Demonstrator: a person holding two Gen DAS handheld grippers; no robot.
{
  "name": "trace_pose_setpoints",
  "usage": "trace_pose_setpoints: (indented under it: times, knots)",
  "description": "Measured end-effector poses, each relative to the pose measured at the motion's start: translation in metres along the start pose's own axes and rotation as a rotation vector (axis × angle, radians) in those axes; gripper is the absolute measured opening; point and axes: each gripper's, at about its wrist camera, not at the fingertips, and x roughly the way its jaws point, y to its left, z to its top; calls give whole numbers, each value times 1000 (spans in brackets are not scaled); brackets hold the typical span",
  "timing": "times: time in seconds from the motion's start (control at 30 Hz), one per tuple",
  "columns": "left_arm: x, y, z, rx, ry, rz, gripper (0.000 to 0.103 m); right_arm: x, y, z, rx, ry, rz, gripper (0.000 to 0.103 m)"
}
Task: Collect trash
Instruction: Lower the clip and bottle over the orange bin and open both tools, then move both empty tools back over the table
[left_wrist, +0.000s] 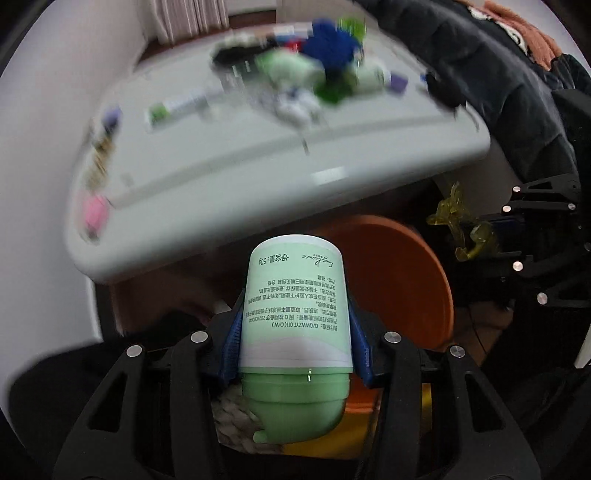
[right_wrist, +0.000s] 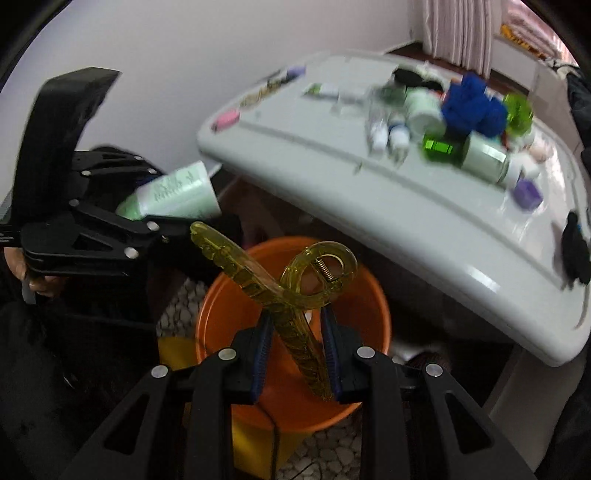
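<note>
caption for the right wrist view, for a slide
Right gripper holds a yellow hair clip over the orange bin, beside the left gripper holding a green tube.

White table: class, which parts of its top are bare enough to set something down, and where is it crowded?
The near strip of the table, along the front edge past the groove, is bare. So is the stretch between the pink item and the small bottles. The far right, around the blue yarn, is crowded.

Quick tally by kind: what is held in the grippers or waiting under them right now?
Green tube, in the left gripper: 1
Yellow hair clip, in the right gripper: 1
Orange bucket below: 1
Total: 3
</note>
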Motion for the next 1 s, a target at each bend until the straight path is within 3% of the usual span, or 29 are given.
trace_pose_setpoints:
  times: [0.13,0.2,0.23,0.6,0.8,0.9,1.0]
  knots:
    - [27,-6,-9,12,71,-14,49,22,2,-9,8,55,-4,30]
    - [32,-9,-7,34,74,-3,69,34,0,-12,14,75,-17,38]
    - [32,-9,-5,40,65,17,72,38,-2,-13,27,81,-15,39]
    - [22,-3,17,32,12,25,73,3,-23,-1,82,-23,-50,39]
    - [9,2,52,21,-72,88,73,-26,-69,27,159,-125,-121,40]
    - [9,4,73,-4,-114,116,73,-32,-100,46,201,-174,-197,49]
    - [19,6,89,-23,-119,130,73,-26,-128,69,212,-190,-247,52]
